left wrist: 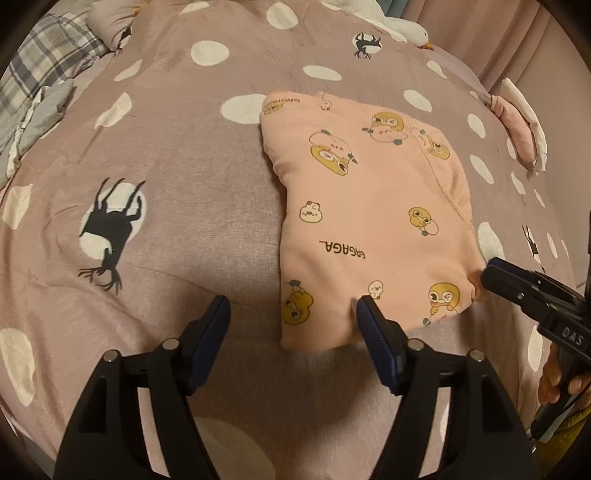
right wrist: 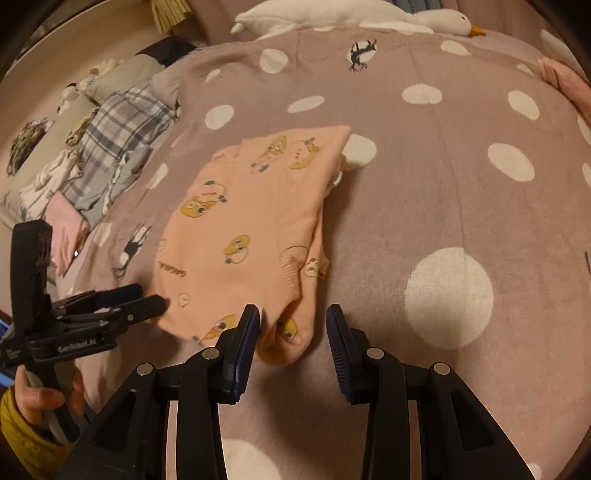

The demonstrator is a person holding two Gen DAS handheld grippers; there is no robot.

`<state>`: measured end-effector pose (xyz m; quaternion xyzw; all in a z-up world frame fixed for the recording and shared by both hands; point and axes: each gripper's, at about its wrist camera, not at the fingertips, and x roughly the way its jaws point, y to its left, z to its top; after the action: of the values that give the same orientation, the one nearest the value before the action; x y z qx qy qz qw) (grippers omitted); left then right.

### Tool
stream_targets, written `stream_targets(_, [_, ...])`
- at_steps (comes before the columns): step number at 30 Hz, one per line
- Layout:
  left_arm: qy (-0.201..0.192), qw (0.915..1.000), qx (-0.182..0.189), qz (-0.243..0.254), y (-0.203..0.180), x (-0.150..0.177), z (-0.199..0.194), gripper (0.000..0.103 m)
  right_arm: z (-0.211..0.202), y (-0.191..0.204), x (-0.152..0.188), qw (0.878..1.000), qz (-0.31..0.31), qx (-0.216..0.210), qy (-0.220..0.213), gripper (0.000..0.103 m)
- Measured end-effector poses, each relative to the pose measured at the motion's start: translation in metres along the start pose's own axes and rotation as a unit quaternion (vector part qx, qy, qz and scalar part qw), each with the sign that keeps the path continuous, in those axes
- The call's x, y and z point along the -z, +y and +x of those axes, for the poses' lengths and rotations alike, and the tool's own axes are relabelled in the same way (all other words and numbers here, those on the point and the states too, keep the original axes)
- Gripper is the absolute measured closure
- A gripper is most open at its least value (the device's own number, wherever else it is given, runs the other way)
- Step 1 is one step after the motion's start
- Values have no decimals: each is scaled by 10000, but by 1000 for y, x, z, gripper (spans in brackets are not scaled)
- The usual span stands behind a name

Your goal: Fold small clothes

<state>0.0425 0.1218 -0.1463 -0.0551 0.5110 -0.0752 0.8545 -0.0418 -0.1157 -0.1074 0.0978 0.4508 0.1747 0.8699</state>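
1. In the left wrist view, a plaid cloth [left wrist: 48,48] and a crumpled grey garment [left wrist: 33,114] lie at the upper left edge of the frame, on the mauve polka-dot bedspread [left wrist: 177,155].
2. At the bottom of that view the left gripper [left wrist: 293,310] stands released, its jaws spread wide. The left pad is over bare bedspread; the right fingertip [left wrist: 365,306] touches the near edge of the folded garment, and nothing is clamped between them.
3. The folded pink garment [left wrist: 373,206], printed with yellow cartoon chicks and the word "GAGAGA", lies flat right of centre, a neat rectangle on the bedspread.
4. At the right edge the right gripper [left wrist: 491,273] reaches the garment's lower right corner. Whether it pinches the cloth cannot be told from there.
5. In the right wrist view the left gripper [right wrist: 151,299] enters from the left, held by a hand [right wrist: 40,398] in a yellow sleeve [right wrist: 22,439].
6. The garment [right wrist: 243,229] fills the centre, its near corner bunched between the jaws of the right gripper [right wrist: 293,314]; the pads stand apart and do not press it, so this claw is released.
7. A white plush goose [right wrist: 351,16] lies along the top of the frame.
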Motion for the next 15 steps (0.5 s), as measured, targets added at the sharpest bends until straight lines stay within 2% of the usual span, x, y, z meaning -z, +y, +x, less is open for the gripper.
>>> stream_targets(1, [-28, 10000, -30, -11, 0, 0, -3, 29, -3, 2, 1, 10000, -25, 1, -34, 57])
stream_targets(5, [-152, 9999, -75, -22, -3, 3, -16, 21, -14, 9, 5, 9998, -119, 38, -146, 52])
stream_targets(7, [-217, 9997, -93, -1, -5, 4, -23, 19, -17, 12, 6, 9997, -153, 74, -194, 44])
stream_targets(15, [-383, 9990, -204, 73, -13, 11, -46, 18, -34, 25, 12, 9990, -221, 110, -386, 31])
